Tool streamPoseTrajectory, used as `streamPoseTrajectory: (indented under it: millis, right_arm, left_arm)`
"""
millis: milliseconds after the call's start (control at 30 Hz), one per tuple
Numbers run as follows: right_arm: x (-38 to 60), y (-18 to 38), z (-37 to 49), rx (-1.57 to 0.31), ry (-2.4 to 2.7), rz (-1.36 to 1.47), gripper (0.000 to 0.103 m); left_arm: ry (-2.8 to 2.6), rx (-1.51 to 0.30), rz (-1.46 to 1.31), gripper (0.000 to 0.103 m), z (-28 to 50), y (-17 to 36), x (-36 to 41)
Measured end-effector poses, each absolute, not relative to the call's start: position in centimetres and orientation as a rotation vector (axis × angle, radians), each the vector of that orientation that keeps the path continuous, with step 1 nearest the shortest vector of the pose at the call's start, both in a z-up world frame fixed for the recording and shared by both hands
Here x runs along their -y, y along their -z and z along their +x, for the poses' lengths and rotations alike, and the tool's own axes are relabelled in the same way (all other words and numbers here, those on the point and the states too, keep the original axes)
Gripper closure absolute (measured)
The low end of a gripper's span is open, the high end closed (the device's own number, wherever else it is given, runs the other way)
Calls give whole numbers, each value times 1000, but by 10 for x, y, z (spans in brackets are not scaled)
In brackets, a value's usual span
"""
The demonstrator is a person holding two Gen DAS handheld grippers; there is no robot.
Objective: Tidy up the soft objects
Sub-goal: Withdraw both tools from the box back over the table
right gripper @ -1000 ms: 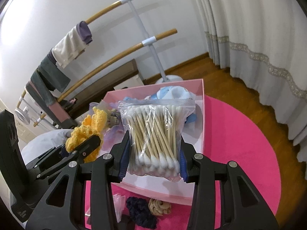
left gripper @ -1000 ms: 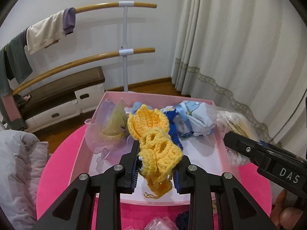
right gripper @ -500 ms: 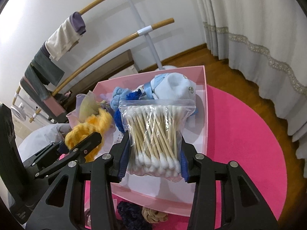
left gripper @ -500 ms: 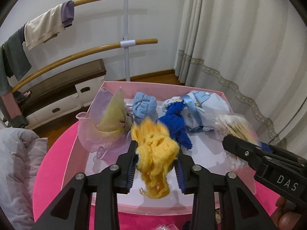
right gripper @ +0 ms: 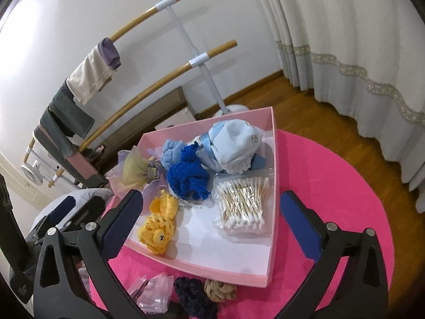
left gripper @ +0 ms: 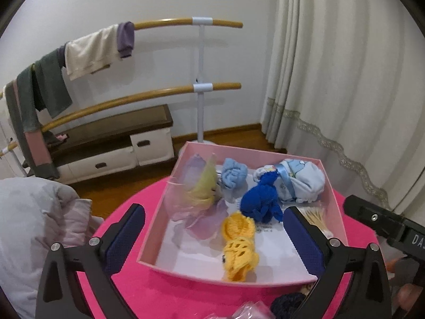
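Note:
A pink box sits on a round pink table. In it lie a yellow crochet piece, a dark blue knit piece, a light blue scrunchie, a pale blue cloth bundle, a lilac and yellow tulle piece and a bag of cotton swabs. My left gripper is open and empty above the box's near side. My right gripper is open and empty above the box.
On the table in front of the box lie a dark scrunchie, a beige scrunchie and a clear plastic bag. A grey padded garment lies left. A wooden rail rack with hung clothes and a curtain stand behind.
Both grippers opened and pulled back. The yellow crochet piece dropped from my left gripper into the box, and the cotton swab bag left my right gripper and lies in the box.

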State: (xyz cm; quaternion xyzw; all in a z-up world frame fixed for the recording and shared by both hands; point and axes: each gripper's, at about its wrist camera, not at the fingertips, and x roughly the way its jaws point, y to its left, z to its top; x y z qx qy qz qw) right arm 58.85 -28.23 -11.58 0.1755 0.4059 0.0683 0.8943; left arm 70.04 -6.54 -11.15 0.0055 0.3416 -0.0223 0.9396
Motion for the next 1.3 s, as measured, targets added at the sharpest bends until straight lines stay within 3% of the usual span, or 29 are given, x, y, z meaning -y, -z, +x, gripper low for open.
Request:
streamPoseTrajectory:
  millis: [600, 1300]
  right_arm:
    - [267, 60, 487, -682, -70, 182, 0]
    - [253, 68, 399, -665, -24, 61, 0]
  left_arm:
    - [4, -609, 16, 0, 547, 83, 43]
    - [-17, -649, 7, 0, 452, 79, 37]
